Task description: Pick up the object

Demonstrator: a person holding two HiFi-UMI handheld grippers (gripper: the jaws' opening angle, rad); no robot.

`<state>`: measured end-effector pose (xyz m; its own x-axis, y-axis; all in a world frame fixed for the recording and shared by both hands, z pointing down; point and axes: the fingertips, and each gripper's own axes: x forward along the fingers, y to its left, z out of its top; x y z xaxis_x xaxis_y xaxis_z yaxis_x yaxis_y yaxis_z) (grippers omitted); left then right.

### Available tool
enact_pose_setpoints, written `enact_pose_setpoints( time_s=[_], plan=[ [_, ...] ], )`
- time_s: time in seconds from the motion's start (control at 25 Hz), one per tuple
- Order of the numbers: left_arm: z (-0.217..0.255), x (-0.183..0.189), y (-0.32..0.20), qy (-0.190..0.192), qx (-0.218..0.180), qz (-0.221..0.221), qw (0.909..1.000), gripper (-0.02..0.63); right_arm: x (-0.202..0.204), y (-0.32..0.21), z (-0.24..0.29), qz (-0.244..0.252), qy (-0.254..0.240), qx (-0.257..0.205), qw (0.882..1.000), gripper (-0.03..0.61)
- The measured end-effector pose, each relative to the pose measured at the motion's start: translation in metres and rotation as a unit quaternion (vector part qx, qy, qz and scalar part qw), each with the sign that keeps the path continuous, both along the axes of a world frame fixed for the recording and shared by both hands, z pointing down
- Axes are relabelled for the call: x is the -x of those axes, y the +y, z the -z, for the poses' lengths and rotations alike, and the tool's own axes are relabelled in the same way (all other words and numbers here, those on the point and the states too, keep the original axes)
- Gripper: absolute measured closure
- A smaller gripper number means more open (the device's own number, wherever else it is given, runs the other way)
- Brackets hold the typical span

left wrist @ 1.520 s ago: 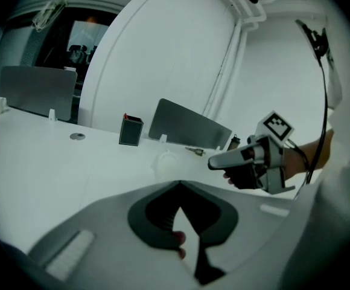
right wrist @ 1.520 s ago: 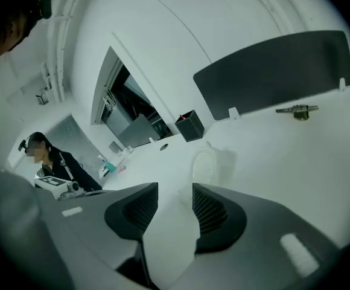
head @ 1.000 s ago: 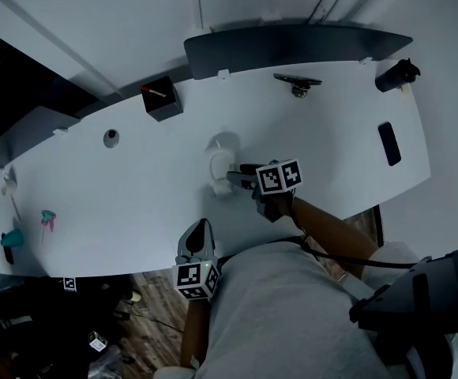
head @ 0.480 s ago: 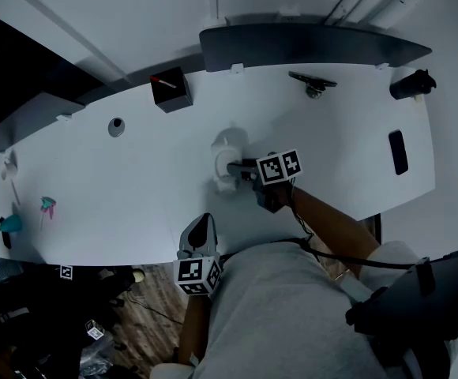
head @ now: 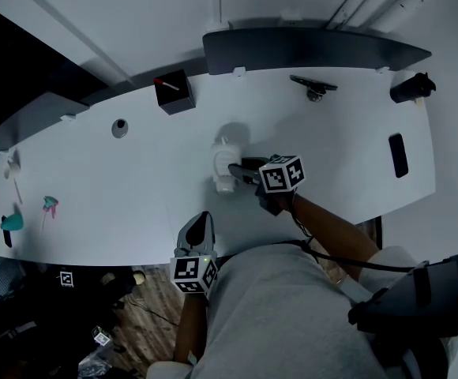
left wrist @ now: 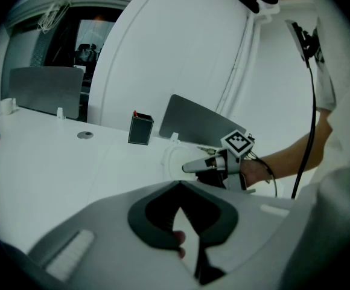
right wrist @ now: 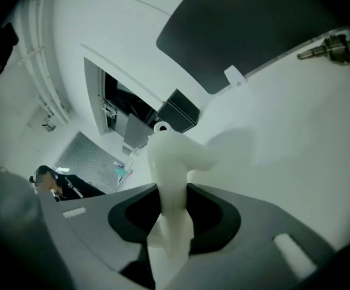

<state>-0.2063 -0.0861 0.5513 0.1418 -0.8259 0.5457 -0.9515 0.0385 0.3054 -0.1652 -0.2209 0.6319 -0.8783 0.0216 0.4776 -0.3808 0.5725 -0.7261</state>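
Centre frame: the jaws of my right gripper (head: 234, 173) have just been closing and now pinch the object (head: 220, 164) between them; left gripper (head: 200, 228), below, sits closed, empty.

White table (head: 118, 188), inventory:
- Far edge: black box (head: 174, 93), dark divider panel (head: 316, 50), metal fitting (head: 314, 88).
- Right edge: flat black slab (head: 399, 155).
- Left end: teal item (head: 12, 221).
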Motion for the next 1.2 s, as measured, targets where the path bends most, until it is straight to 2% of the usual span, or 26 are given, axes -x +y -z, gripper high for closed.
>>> enact_pose_setpoints(
  time_s=[0.16,0.28,0.4,0.64,0.8,0.96,1.04,1.2],
  plan=[
    [0.013,0.010,-0.005,-0.010,-0.022,-0.001,0.9997,0.612,0.001,0.003,0.034,0.023,-0.021,-0.069,0.997,0.453],
    [0.029,0.015,-0.010,-0.022,-0.049,-0.001,0.9986,0.612,0.002,0.012,0.066,0.060,-0.023,-0.148,0.987,0.453],
    [0.048,0.018,-0.015,-0.038,-0.082,-0.004,0.9959,0.612,0.006,0.021,0.104,0.074,-0.042,-0.221,0.971,0.453],
    [0.088,0.025,-0.015,-0.056,-0.141,-0.008,0.9883,0.612,0.008,0.039,0.180,0.059,-0.088,-0.328,0.939,0.454],
    [0.109,0.030,-0.011,-0.058,-0.170,-0.017,0.9836,0.612,-0.004,0.058,0.226,0.043,-0.111,-0.395,0.911,0.454],
    [0.128,0.023,-0.006,-0.074,-0.198,-0.045,0.9764,0.612,-0.025,0.078,0.254,0.037,-0.117,-0.458,0.880,0.453],
    [0.129,0.018,-0.001,-0.075,-0.204,-0.053,0.9747,0.612,-0.033,0.088,0.258,0.024,-0.112,-0.464,0.878,0.454],
    [0.129,0.007,0.007,-0.054,-0.209,-0.068,0.9740,0.612,-0.047,0.102,0.259,-0.002,-0.100,-0.463,0.881,0.453]
  ],
)
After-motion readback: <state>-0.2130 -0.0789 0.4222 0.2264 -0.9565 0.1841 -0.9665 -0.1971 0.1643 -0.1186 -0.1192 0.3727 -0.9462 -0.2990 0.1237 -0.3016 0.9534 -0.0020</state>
